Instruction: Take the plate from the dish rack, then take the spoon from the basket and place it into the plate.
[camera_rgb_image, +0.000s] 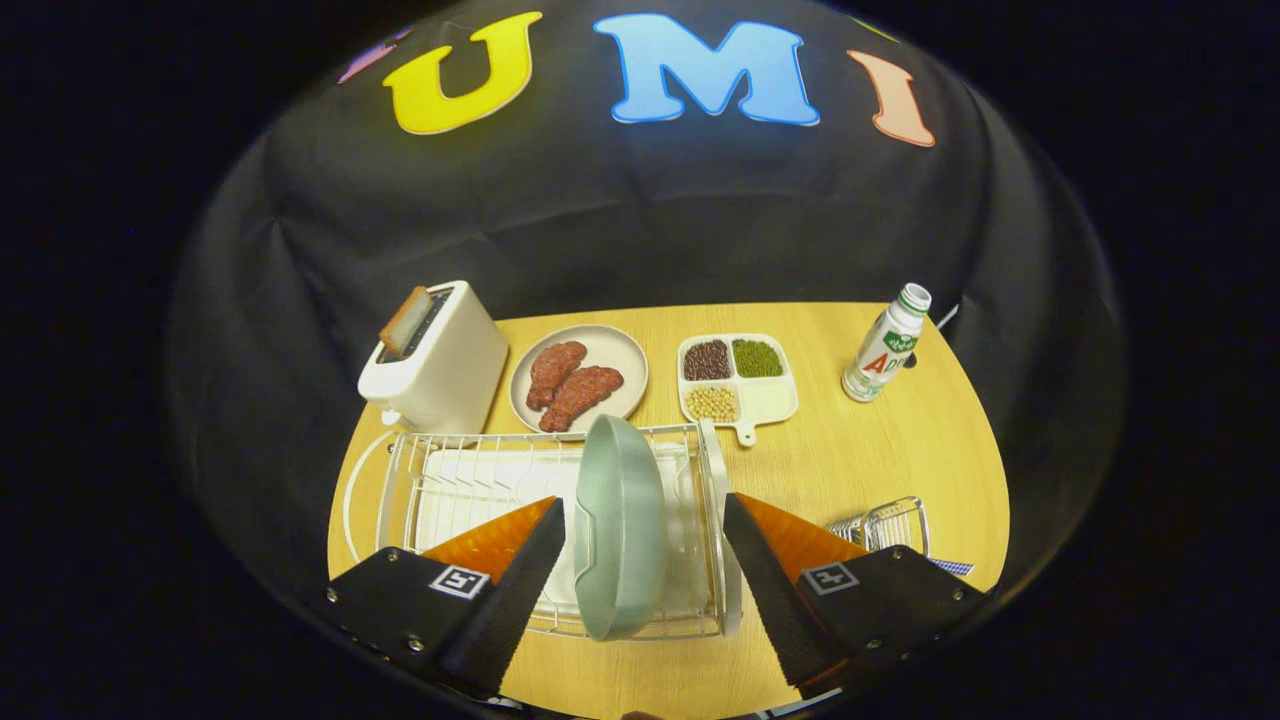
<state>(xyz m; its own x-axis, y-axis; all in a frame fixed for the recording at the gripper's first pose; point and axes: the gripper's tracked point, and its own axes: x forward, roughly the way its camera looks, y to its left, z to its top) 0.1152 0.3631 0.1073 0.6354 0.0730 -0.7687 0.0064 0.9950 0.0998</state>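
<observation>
A pale green plate (620, 525) stands on edge in the white wire dish rack (460, 480) on the wooden table. My gripper (645, 545) is open, its two fingers spread wide on either side of the plate; the plate's near edge sits between the fingertips without touching them that I can see. To the right, just beyond the right finger, part of a small wire basket (885, 525) shows; its contents are hidden, and I cannot make out a spoon.
Beyond the rack stand a white toaster (440, 365) with a bread slice, a plate of meat pieces (578, 380), a divided tray of beans (737, 380) and a bottle (887, 345) at the far right. Bare wood (880, 450) lies between bottle and basket.
</observation>
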